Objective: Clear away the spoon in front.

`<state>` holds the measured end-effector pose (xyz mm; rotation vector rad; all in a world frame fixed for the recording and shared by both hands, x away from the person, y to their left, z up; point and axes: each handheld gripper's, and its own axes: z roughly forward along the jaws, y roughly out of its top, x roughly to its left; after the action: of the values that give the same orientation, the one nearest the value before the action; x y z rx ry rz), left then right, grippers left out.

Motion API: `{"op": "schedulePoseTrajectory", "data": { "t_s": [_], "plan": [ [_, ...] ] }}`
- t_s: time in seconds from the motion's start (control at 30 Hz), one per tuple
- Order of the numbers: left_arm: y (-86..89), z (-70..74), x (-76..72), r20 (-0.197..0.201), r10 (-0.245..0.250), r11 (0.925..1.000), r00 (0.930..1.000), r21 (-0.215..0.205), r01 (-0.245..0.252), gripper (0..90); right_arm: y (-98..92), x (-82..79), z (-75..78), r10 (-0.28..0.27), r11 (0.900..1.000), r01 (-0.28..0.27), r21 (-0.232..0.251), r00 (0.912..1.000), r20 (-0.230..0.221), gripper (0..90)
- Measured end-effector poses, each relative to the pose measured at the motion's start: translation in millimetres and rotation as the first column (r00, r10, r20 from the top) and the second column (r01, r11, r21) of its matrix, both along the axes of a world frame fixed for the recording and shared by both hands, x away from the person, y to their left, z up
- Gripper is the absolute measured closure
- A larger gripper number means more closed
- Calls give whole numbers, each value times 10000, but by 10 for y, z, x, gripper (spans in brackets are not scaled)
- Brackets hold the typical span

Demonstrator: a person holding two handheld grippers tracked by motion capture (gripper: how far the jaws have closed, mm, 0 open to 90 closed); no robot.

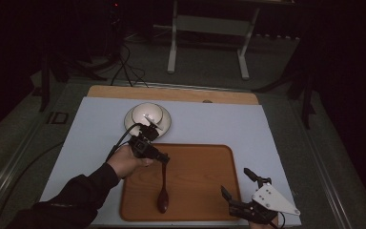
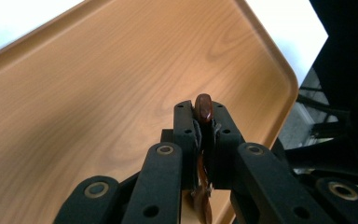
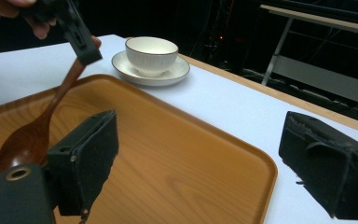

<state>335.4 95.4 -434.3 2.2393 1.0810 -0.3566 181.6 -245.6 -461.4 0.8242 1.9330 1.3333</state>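
**Spoon gripped over tray, right claw idle**

L claw (image 1: 164, 160) is clenched on the handle end of a dark wooden spoon (image 1: 163, 191); the handle tip pokes out past the pads in the left gripper view (image 2: 203, 107). Spoon hangs bowl-down, w/ the bowl at or just above the wooden tray (image 1: 205, 191), near the tray's 7 o'clock corner. R claw (image 1: 236, 183) sits released, jaws wide apart, at the tray's 5 o'clock corner. White cup (image 1: 147, 114) on saucer (image 1: 164, 125) stands on the tabletop (image 1: 95, 124), at 11 o'clock from the tray.
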Motion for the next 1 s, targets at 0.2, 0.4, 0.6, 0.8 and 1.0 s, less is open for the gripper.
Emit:
{"op": "schedulePoseTrajectory", "data": {
  "t_s": [0.2,0.4,0.6,0.8,1.0],
  "plan": [
    [11,-77,77,-248,191,9996,9995,-198,-196,834,2,2,0,29,10000,-29,-11,10000,8,118],
    [42,-269,147,-587,866,9953,9945,-389,-890,832,5,6,-5,51,10000,-51,6,10000,-49,118],
    [60,-454,185,-763,1554,9847,9849,-675,-1606,824,9,5,-6,77,10000,-77,-5,10000,-35,118],
    [74,-593,203,-697,2014,9753,9770,-786,-2066,807,11,8,-8,82,10000,-82,-40,10000,-42,118],
    [111,-745,223,-775,2538,9613,9642,-904,-2603,794,10,11,-10,81,10000,-81,-40,10000,-57,118]
  ]
}}
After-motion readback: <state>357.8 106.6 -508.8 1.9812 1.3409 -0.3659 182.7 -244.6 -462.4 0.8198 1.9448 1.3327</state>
